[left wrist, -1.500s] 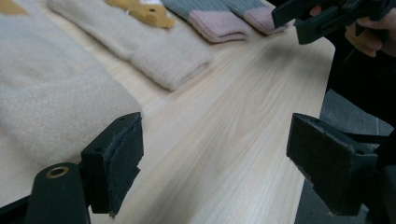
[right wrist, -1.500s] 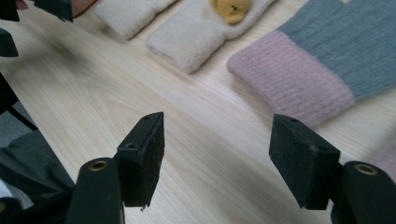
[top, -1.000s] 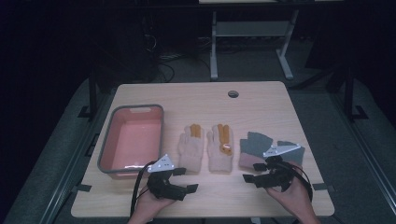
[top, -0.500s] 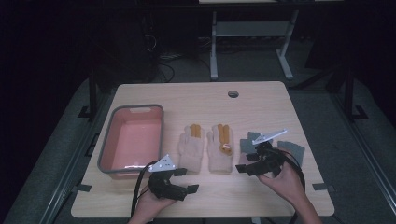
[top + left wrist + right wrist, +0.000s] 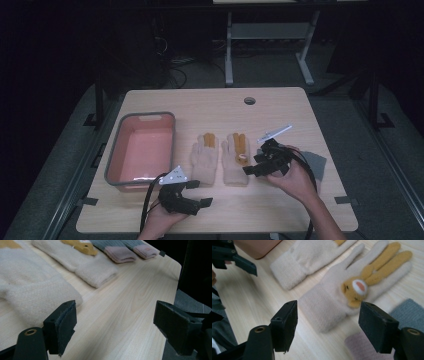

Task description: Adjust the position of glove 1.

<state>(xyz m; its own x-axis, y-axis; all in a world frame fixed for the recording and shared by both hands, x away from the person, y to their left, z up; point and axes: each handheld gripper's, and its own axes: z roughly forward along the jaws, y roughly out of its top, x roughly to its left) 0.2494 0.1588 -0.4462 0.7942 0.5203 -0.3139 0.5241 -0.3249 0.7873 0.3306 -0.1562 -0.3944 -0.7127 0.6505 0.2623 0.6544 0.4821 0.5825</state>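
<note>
Now the right gripper [image 5: 254, 168], jaws wide apart, has moved from the grey gloves [image 5: 316, 164] toward the bunny glove [image 5: 236, 160], probably to grasp it, while the left gripper [image 5: 196, 194] waits open.

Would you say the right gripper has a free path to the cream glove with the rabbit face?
Probably yes: the right gripper hovers beside that glove with jaws open, and nothing lies between them.

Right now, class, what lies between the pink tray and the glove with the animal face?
In the high view, the other cream glove lies flat between the pink tray and the animal-face glove.
</note>
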